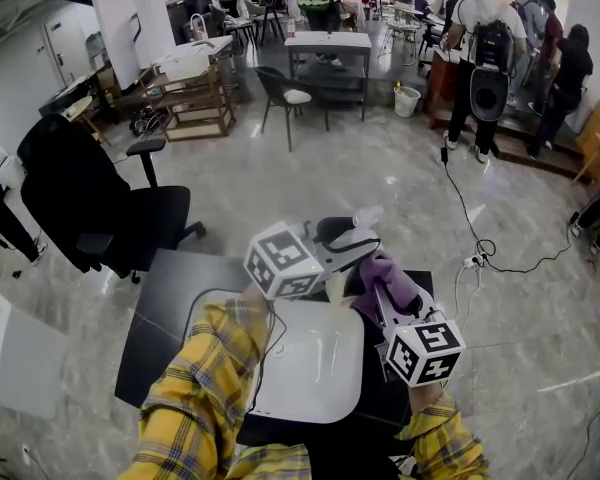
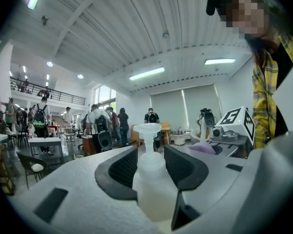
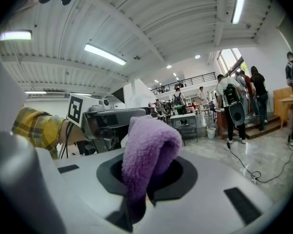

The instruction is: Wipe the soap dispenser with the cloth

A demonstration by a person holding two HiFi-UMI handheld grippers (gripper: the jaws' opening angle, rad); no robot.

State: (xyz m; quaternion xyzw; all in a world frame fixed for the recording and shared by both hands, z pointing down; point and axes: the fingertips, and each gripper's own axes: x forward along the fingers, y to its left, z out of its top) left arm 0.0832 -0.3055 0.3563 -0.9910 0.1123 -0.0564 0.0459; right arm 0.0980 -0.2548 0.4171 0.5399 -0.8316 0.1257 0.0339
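My left gripper (image 2: 150, 164) is shut on a translucent soap dispenser (image 2: 149, 182), its dark pads pressing the bottle's sides and the white pump head rising between them. In the head view the left gripper (image 1: 352, 250) holds the dispenser (image 1: 364, 218) above the black table's far edge. A purple cloth (image 3: 147, 152) is pinched in my right gripper (image 3: 147, 177) and folds over the jaws. The right gripper (image 1: 382, 298) sits just right of the left one, with the cloth (image 1: 388, 278) close beside the bottle; whether the two touch is hidden.
A white rounded tray (image 1: 315, 363) lies on the black table (image 1: 170, 308) under my arms. A black office chair (image 1: 90, 213) stands to the left. A cable and power strip (image 1: 475, 258) lie on the floor to the right. Several people stand farther back.
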